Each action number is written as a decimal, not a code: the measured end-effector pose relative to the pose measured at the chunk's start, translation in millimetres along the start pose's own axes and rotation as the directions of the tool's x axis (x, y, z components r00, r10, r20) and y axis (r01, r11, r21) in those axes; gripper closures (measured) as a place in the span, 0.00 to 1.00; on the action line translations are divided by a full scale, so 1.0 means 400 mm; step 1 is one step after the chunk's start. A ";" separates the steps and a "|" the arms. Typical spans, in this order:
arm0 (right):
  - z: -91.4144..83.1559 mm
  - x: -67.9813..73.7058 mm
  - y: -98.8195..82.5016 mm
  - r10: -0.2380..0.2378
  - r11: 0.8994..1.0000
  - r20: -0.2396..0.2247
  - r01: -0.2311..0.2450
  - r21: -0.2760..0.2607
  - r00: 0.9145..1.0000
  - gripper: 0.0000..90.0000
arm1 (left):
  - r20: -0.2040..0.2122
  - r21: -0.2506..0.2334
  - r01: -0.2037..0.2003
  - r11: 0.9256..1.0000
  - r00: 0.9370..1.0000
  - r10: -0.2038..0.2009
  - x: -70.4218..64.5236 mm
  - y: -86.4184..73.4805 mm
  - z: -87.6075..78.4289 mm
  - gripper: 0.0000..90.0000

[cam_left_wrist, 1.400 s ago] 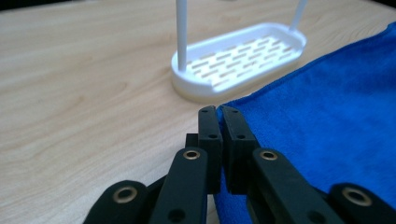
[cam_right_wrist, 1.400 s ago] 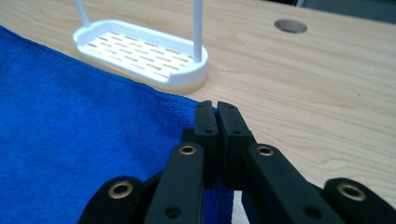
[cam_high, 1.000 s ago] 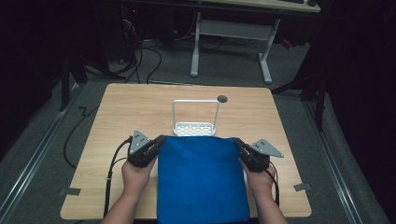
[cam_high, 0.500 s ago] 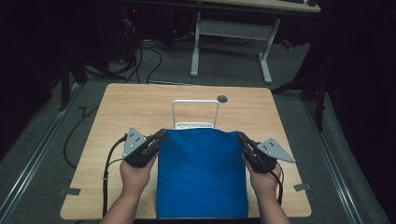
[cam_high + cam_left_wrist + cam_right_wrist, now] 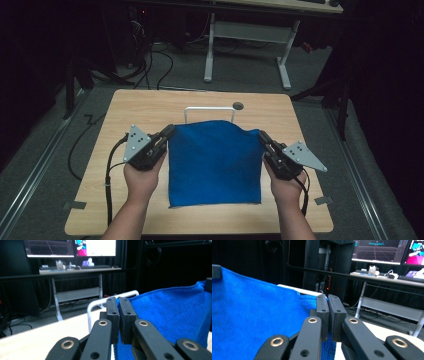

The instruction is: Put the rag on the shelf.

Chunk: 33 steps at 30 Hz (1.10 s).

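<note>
Fingers of left gripper (image 5: 169, 133) and right gripper (image 5: 263, 138) pinch blue towel (image 5: 215, 162) before white rack (image 5: 209, 109).

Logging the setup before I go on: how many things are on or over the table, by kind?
Blue towel: 1
White wire rack: 1
Grippers: 2, left gripper and right gripper, each shut on a far towel corner
Total: 4

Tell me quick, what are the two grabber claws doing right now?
Left gripper: closed, pinching the far left corner of the soft blue cloth towel.
Right gripper: closed, pinching the towel's far right corner.
</note>
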State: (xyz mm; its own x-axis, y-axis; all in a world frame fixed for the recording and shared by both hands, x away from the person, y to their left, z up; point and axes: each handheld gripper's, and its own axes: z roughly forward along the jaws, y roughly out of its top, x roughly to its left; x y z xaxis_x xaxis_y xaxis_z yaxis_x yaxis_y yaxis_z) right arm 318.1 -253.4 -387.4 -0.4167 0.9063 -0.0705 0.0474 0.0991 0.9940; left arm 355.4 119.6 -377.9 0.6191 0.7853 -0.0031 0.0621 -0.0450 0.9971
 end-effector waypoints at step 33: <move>0.125 -0.070 0.127 0.015 0.999 0.019 -0.015 -0.029 1.000 0.98 | -0.091 0.007 -0.075 0.997 0.993 0.075 0.126 0.102 0.100 0.98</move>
State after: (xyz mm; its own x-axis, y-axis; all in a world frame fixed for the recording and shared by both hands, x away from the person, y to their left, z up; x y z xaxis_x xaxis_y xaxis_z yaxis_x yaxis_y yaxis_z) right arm 377.4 -253.4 -339.4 -0.3990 0.9152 -0.0568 0.0272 0.0737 0.9969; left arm 420.4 132.7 -340.5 0.5485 0.8324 0.0788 0.0214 -0.1083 0.9939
